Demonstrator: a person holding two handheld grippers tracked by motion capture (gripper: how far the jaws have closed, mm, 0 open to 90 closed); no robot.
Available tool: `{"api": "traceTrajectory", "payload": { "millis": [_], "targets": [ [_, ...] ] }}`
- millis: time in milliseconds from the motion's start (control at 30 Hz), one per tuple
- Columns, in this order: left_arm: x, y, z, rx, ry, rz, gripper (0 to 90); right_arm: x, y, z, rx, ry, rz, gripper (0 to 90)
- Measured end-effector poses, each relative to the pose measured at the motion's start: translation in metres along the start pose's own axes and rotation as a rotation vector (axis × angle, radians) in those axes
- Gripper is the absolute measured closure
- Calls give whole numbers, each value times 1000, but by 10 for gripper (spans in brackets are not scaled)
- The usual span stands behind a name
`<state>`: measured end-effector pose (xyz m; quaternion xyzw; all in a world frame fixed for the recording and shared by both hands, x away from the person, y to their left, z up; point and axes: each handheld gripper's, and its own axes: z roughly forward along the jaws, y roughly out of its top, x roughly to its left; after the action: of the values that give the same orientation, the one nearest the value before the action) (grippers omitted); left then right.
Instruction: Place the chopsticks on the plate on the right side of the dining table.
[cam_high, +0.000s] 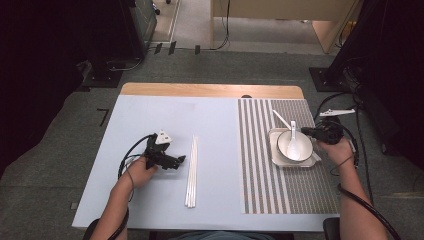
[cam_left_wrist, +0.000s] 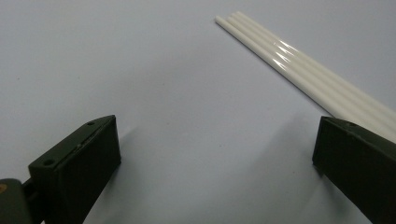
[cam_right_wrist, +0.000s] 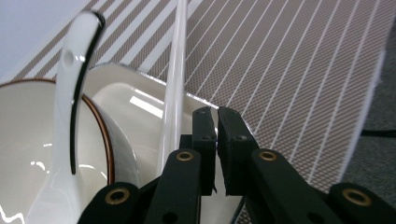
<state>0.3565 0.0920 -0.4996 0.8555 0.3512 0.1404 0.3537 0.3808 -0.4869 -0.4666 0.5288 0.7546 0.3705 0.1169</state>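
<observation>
My left gripper (cam_high: 180, 159) (cam_left_wrist: 217, 140) hovers low over the pale blue mat (cam_high: 150, 117), open wide with nothing between its jaws. Several white chopsticks (cam_high: 191, 172) (cam_left_wrist: 299, 65) lie side by side just to its right. My right gripper (cam_high: 304, 132) (cam_right_wrist: 216, 116) is shut and empty at the right rim of a white bowl (cam_high: 287, 147) (cam_right_wrist: 28, 126). The bowl holds a white spoon (cam_high: 293, 139) (cam_right_wrist: 70, 93) and stands on a square white plate (cam_high: 273, 150) (cam_right_wrist: 140, 105). One white chopstick (cam_high: 280, 119) (cam_right_wrist: 173, 79) leans on the plate, just left of the shut jaws.
A brown-and-white striped placemat (cam_high: 260, 170) (cam_right_wrist: 289, 70) covers the right half of the table, under the plate. The table's wooden far edge (cam_high: 210, 90) runs behind both mats. Cables trail from both grippers toward the person's forearms.
</observation>
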Motion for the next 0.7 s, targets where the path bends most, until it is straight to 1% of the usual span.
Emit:
{"api": "traceTrajectory", "payload": {
  "millis": [133,200,233,300,367,400,433,533,633,700],
  "targets": [
    [0,0,0,0,0,0,5,6,10,-10,-40,-24,2,814],
    [0,0,0,0,0,0,5,10,15,-13,-51,-41,13,785],
    [0,0,0,0,0,0,5,12,17,-14,-57,-50,17,751],
    [0,0,0,0,0,0,5,15,22,-16,-73,-67,32,729],
    [0,0,0,0,0,0,5,19,27,-18,-91,-87,43,661],
    [0,0,0,0,0,0,5,19,27,-18,-91,-87,43,661],
    [0,0,0,0,1,-1,5,25,34,-18,-108,-125,50,598],
    [0,0,0,0,0,-1,5,39,48,-19,-150,-173,84,473],
    [0,0,0,0,0,-1,5,56,60,-16,-189,-184,106,388],
    [0,0,0,0,1,-1,5,67,66,-10,-203,-181,107,323]
  ]
}}
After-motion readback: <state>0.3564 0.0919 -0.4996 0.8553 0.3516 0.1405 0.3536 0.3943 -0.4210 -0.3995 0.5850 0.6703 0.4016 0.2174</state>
